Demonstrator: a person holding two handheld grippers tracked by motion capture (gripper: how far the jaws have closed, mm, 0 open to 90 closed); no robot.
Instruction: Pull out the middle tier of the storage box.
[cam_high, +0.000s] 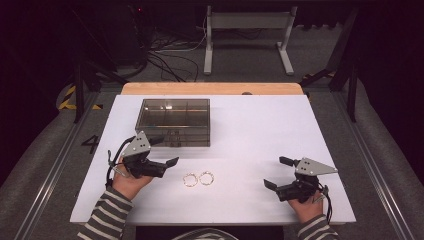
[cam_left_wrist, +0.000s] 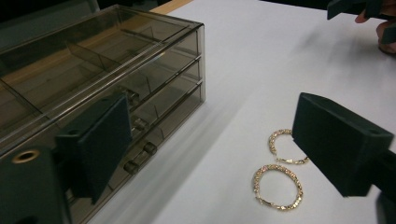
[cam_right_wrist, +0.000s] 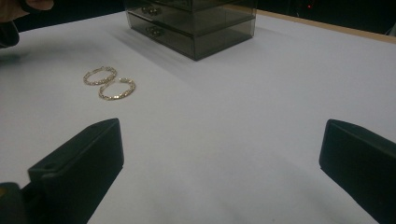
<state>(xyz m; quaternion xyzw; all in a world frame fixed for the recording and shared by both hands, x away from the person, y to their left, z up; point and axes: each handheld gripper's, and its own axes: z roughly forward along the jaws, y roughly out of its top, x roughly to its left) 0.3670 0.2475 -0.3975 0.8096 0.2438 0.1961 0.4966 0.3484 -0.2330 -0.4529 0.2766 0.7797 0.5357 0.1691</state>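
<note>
On the table (cam_high: 250, 130): two hoop earrings (cam_high: 198, 178), one apparently three-drawer box (cam_high: 173, 121).

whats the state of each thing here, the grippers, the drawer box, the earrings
left gripper: open, fingers empty, beside the drawer box front
right gripper: open, fingers empty, apart from everything
drawer box: smoky clear, upright, drawers shut
left hoop earring: flat on the white table, loose
right hoop earring: flat on the table, close beside the other, contact unclear
</note>
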